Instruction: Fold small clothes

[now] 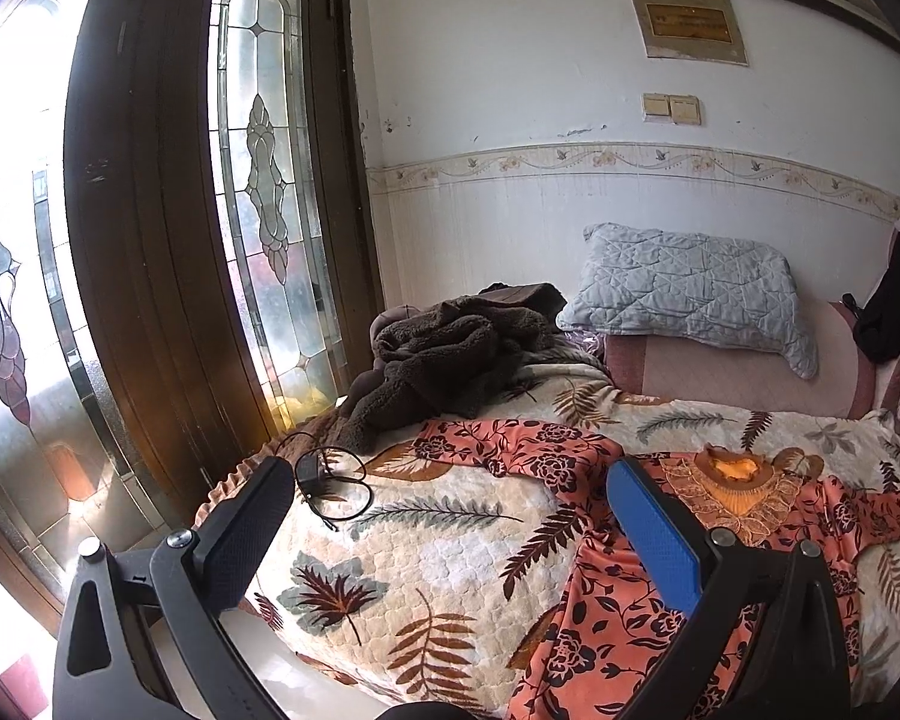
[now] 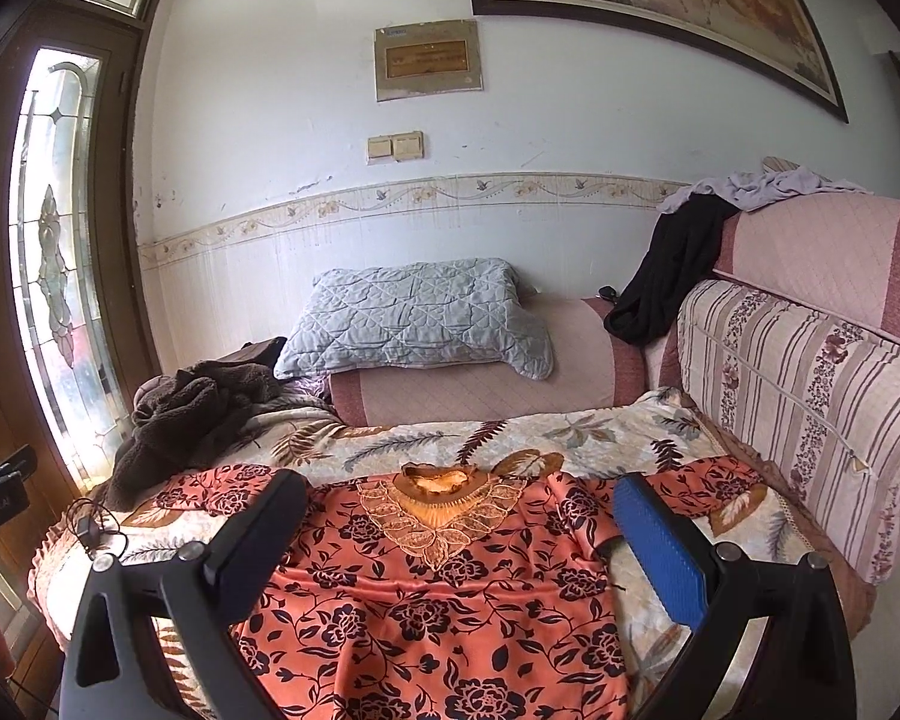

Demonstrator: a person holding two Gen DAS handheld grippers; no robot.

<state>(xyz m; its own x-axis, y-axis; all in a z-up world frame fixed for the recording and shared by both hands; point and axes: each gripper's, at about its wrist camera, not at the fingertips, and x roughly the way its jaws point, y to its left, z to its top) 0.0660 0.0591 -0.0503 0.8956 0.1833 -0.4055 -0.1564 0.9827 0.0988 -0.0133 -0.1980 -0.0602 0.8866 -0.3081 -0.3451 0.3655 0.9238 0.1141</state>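
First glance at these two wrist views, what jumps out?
The orange floral blouse lies spread flat on the leaf-print blanket, lace collar toward the wall. Both the left gripper and the right gripper hang open above it, holding nothing. Behind, a brown fleece heap sits beside a grey pillow.

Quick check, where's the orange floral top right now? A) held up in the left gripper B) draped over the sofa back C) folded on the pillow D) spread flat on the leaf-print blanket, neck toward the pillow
D: the orange floral top lies spread on the leaf-print blanket, neckline toward the pillow; both the left gripper and right gripper are open and hold nothing.
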